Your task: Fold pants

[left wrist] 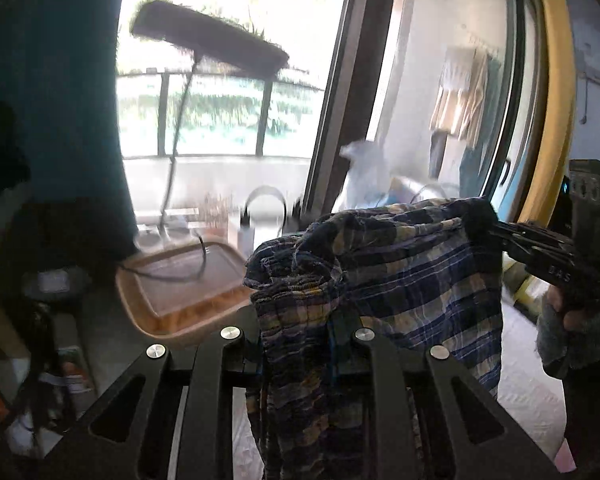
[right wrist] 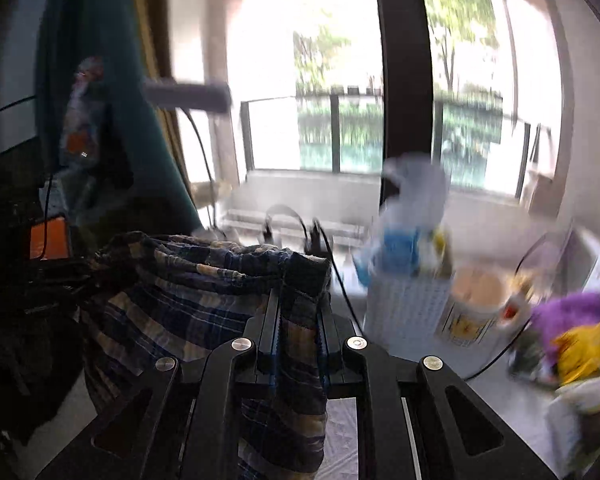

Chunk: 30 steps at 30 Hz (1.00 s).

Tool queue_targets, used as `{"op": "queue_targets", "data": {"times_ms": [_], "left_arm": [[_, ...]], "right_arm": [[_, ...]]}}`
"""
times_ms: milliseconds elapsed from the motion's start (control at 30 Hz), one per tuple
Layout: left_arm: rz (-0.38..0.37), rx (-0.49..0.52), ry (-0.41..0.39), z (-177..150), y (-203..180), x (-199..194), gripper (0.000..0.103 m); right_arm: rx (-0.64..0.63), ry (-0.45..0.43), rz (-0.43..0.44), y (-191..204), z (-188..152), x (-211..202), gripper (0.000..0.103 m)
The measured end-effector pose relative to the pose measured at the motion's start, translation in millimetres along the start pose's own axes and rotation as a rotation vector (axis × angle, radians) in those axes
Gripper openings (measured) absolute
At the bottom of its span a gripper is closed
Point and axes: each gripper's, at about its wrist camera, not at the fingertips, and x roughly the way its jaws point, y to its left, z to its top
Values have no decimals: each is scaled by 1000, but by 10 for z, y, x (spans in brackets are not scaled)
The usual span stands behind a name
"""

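The plaid pants, blue, dark and tan, hang in the air between my two grippers. My left gripper is shut on one bunched end of the cloth, which drapes down over its fingers. In the left wrist view my right gripper comes in from the right, held by a hand, and pinches the other end. In the right wrist view the pants spread to the left, and my right gripper is shut on a fold of them. The lower part of the pants is hidden below both grippers.
A wooden tray lies at the left with a cable across it. A white basket, a cup and purple and yellow items crowd the right. A large window with a dark frame stands ahead.
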Motion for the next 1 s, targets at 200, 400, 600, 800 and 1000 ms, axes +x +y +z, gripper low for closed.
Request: {"op": "queue_targets", "data": {"times_ms": [200, 400, 600, 800, 1000], "left_arm": [[27, 26, -130, 130, -174, -615, 20], [57, 57, -236, 163, -234, -1274, 20], [99, 62, -309, 139, -218, -1866, 20], [179, 65, -322, -18, -106, -2426, 20], [281, 64, -266, -385, 174, -2819, 20]], "right_arm": [[-89, -139, -21, 366, 211, -686, 15], [-148, -253, -25, 784, 337, -1222, 15], [-195, -340, 8, 1237, 396, -1634, 15], [-218, -392, 74, 1762, 372, -1907, 15], [-191, -367, 179, 2288, 253, -1828, 14]]}}
